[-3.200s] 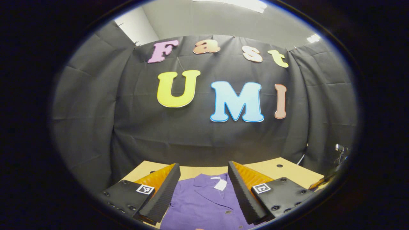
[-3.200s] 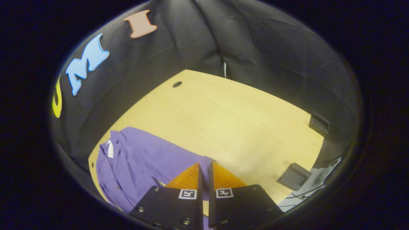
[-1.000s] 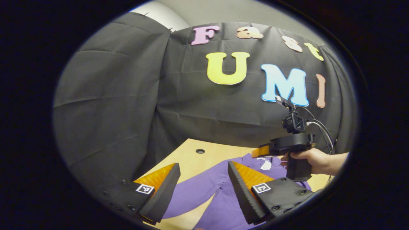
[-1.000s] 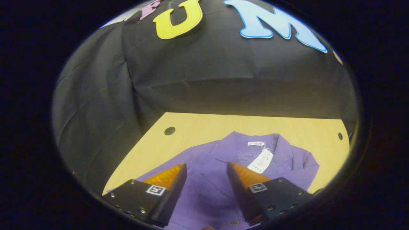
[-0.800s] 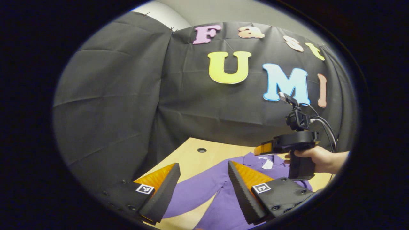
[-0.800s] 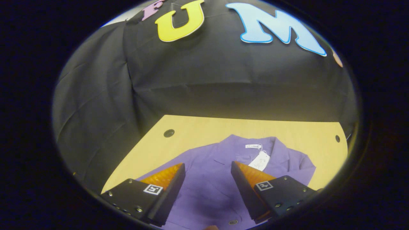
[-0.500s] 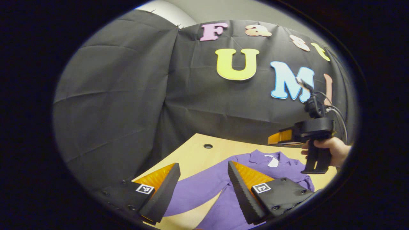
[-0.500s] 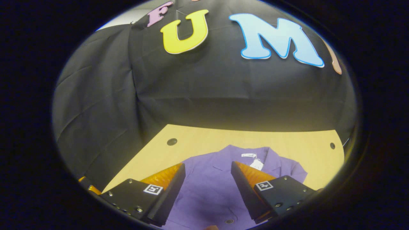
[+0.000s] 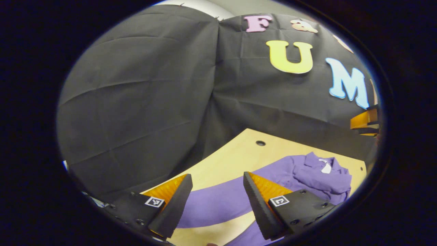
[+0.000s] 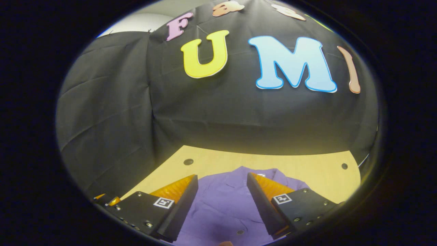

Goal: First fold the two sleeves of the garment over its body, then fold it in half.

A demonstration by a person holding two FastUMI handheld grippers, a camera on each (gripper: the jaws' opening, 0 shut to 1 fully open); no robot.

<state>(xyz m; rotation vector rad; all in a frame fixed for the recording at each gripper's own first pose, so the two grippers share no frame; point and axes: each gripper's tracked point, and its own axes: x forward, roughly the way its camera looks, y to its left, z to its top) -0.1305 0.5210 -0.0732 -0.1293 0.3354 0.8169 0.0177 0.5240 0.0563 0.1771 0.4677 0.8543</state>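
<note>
A purple button-up garment point(image 9: 307, 172) lies flat on the light wooden table point(image 9: 235, 159). In the left gripper view its long sleeve point(image 9: 218, 201) stretches out sideways between the fingers of my left gripper point(image 9: 215, 191), which hangs open above it. The collar with a white tag point(image 9: 326, 167) lies farther right. In the right gripper view my right gripper point(image 10: 220, 191) stands open over the garment's chest point(image 10: 222, 205), near the collar. The right gripper's fingertips point(image 9: 363, 121) also show at the far right edge of the left gripper view.
The black cloth wall closes the table's far side in both views. Small round holes point(image 9: 260, 142) point(image 10: 188, 161) point(image 10: 341, 166) sit in the tabletop near its back corners. Bare wood lies between the garment and the wall.
My left gripper has swung left, bringing the outstretched sleeve between its fingers. The right gripper, shut 3.2 s ago, is open and has tilted up and drawn back from the collar.
</note>
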